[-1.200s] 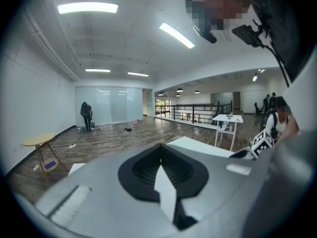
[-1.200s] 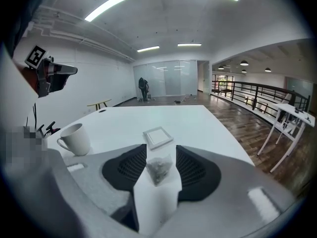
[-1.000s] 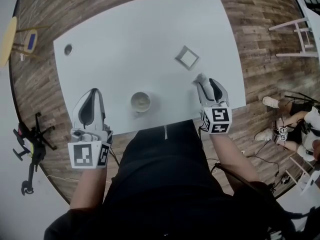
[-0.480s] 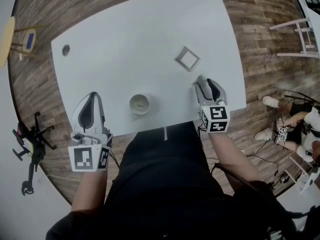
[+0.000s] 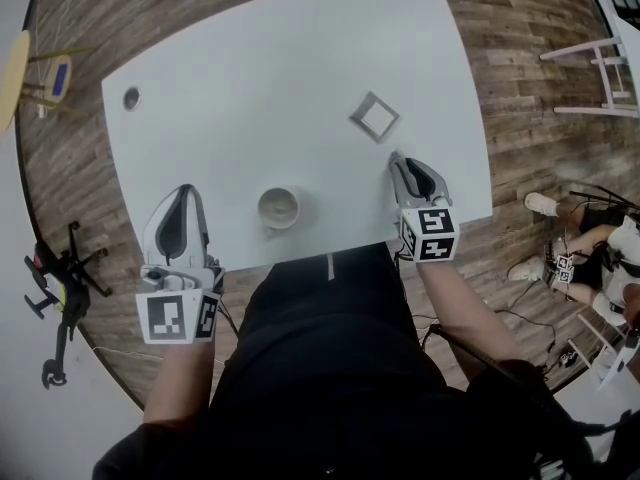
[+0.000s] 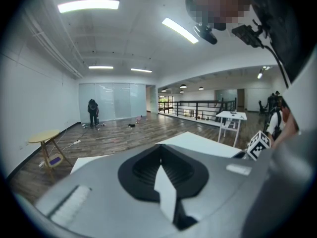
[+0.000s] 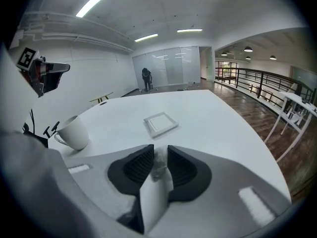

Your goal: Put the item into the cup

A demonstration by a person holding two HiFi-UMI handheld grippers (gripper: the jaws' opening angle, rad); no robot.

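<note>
The left hand-held gripper (image 5: 185,190) hangs at the near left edge of the desk (image 5: 280,68) with its jaws together on nothing, a little to the left of the white cup (image 5: 279,207), which stands upright and mouth-up between the two hands. Right of the cup, the right hand-held gripper (image 5: 397,160) has just been closing its jaws, and its own view shows the small pale crumpled item (image 7: 159,162) pinched between the pads, short of a square white dish (image 5: 375,115). The cup lies to this loaded gripper's left, so the carry probably runs leftward to above its mouth.
</note>
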